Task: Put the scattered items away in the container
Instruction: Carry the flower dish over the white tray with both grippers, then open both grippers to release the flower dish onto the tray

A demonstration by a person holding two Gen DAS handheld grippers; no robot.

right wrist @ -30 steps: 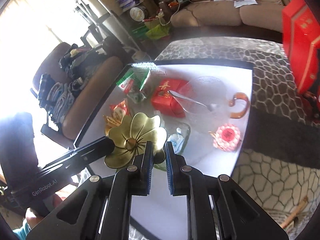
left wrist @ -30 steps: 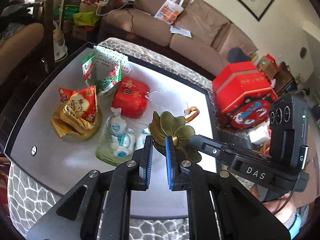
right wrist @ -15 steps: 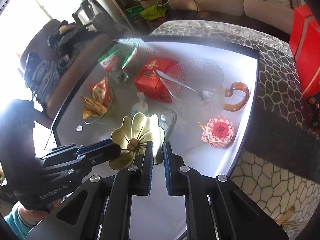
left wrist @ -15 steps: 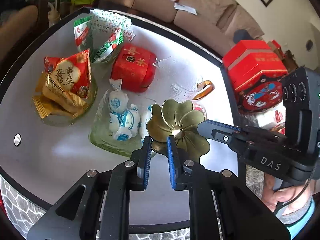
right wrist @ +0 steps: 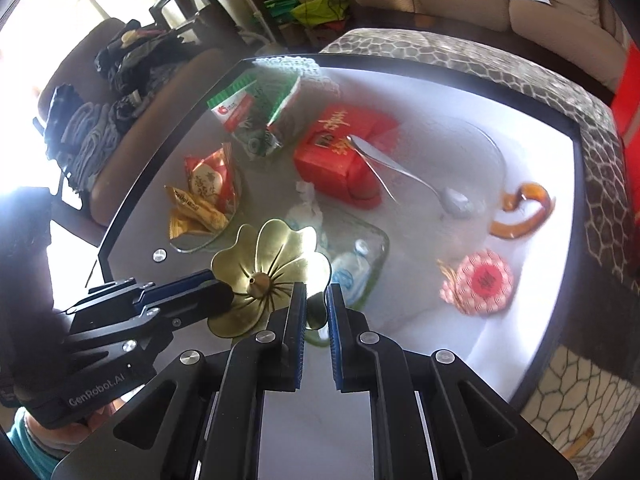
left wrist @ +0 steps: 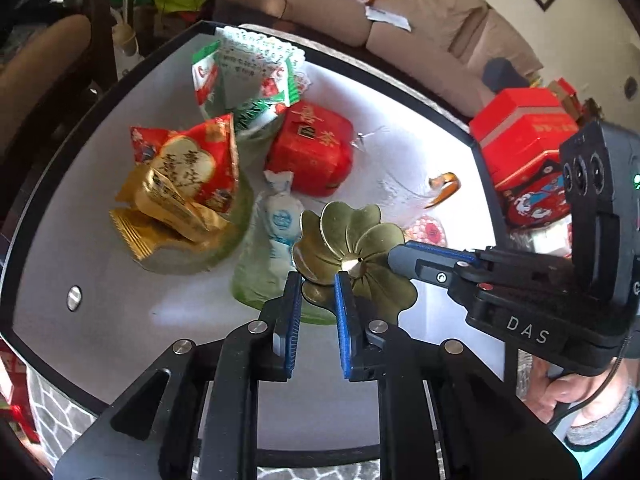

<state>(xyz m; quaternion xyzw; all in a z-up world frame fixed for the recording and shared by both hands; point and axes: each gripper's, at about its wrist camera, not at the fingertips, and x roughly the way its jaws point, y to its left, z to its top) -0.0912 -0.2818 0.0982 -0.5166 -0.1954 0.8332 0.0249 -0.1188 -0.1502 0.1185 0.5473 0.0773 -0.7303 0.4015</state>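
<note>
A brass flower-shaped dish point(left wrist: 352, 248) point(right wrist: 276, 268) on a stem hangs above the table, held from both sides. My left gripper point(left wrist: 318, 280) is shut on its lower part; my right gripper point(right wrist: 316, 292) is shut on its stem or foot. Each gripper shows in the other's view, at the dish's edge. Below lie a green glass tray point(right wrist: 372, 256) point(left wrist: 256, 280) with white candies point(left wrist: 280, 216), a round glass dish of snack packets point(left wrist: 180, 184) point(right wrist: 204, 192), a red tea box point(left wrist: 312, 148) point(right wrist: 344, 152) and a round red candy point(right wrist: 480, 280).
A clear glass bowl point(right wrist: 484, 148) with an amber handle point(right wrist: 524, 212) holds a spoon point(right wrist: 424, 184). Green-and-white packets point(left wrist: 244, 80) lie at the table's far end. Red gift boxes point(left wrist: 528, 132) stand off the right edge. A sofa is behind.
Both grippers have carried the brass dish lower and nearer the green tray. The left jaws stand slightly wider apart than before.
</note>
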